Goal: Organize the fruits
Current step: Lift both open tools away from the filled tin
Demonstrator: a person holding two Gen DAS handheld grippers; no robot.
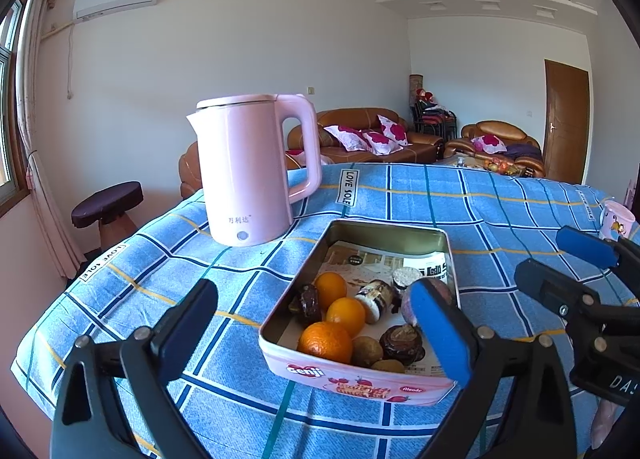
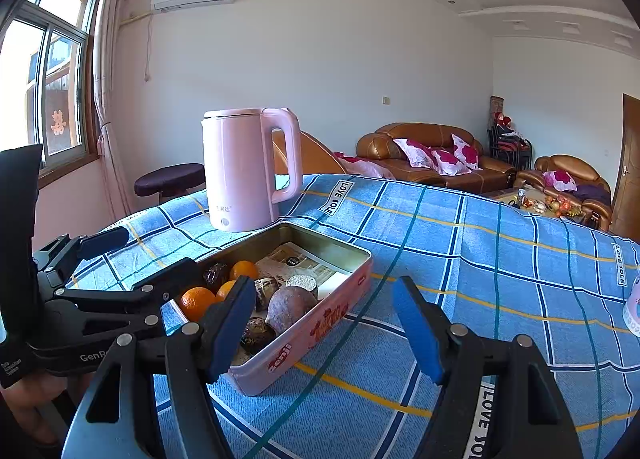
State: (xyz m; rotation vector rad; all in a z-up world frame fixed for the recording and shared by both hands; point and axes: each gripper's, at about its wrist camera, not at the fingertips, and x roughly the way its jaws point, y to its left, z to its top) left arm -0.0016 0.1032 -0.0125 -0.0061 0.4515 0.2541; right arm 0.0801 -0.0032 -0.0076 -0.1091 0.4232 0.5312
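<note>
Left wrist view: left gripper (image 1: 316, 335) wide open and empty, straddling the tin (image 1: 451, 259) near the table's (image 1: 500, 203) near edge; oranges (image 1: 325, 341) lie between its fingers. Right gripper (image 2: 324, 329) open, empty, beside the tin's right wall; left is nearer.

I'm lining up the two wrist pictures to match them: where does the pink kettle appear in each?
Left wrist view: the pink kettle stands left of centre, behind the tin's far left corner.
Right wrist view: the pink kettle stands left of centre, just behind the tin's far end.
Shared landmark: the "LOVE SOLE" label on the tablecloth, right of the kettle's handle.
</note>
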